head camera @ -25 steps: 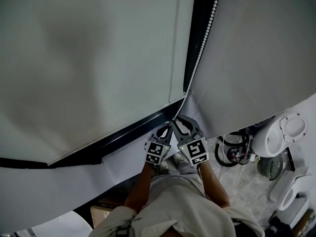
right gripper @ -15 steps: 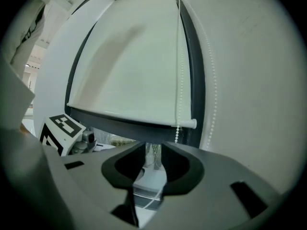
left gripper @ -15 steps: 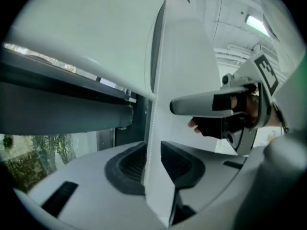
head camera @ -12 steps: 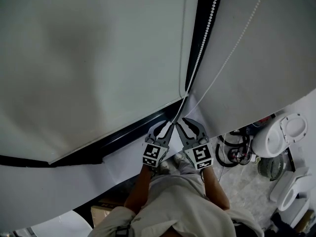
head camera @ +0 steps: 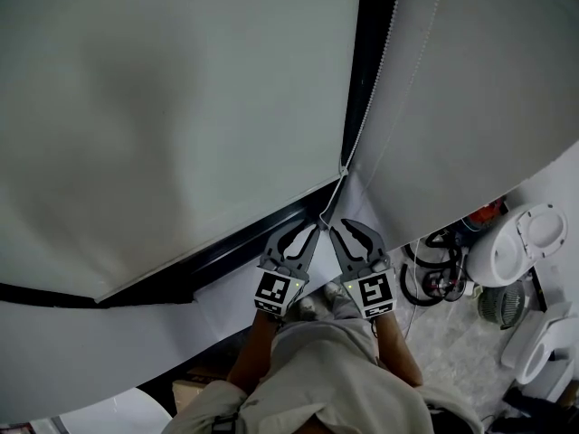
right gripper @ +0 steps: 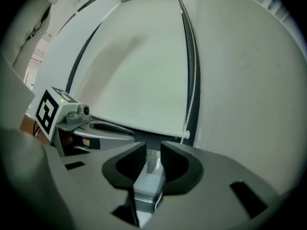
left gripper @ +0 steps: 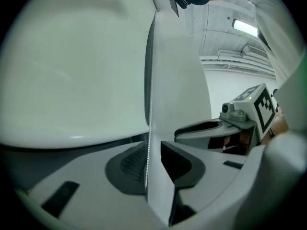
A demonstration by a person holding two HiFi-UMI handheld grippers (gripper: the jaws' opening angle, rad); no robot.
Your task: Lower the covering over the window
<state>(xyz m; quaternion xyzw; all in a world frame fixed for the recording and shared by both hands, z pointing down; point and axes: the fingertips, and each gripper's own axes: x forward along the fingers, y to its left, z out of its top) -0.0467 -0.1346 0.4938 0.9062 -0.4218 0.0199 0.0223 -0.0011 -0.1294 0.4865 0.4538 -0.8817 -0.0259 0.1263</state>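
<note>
White fabric roller blind [head camera: 181,107] hangs smooth and flat, its bottom edge just above the dark frame [head camera: 235,242]. Its beaded chain [left gripper: 149,147] runs between the left gripper's [head camera: 306,235] ribbed jaws, which have just opened partway and do not pinch it. The right gripper's [head camera: 351,235] jaws have just been narrowing and stand slightly apart, holding nothing.

Clutter set on the grey floor [head camera: 445,331]
A white toilet-like fixture [head camera: 520,247] is seen at the right, with coiled black cables [head camera: 432,277] and a round grille [head camera: 496,304] beside it; a cardboard box [head camera: 192,392] is seen lower left.
</note>
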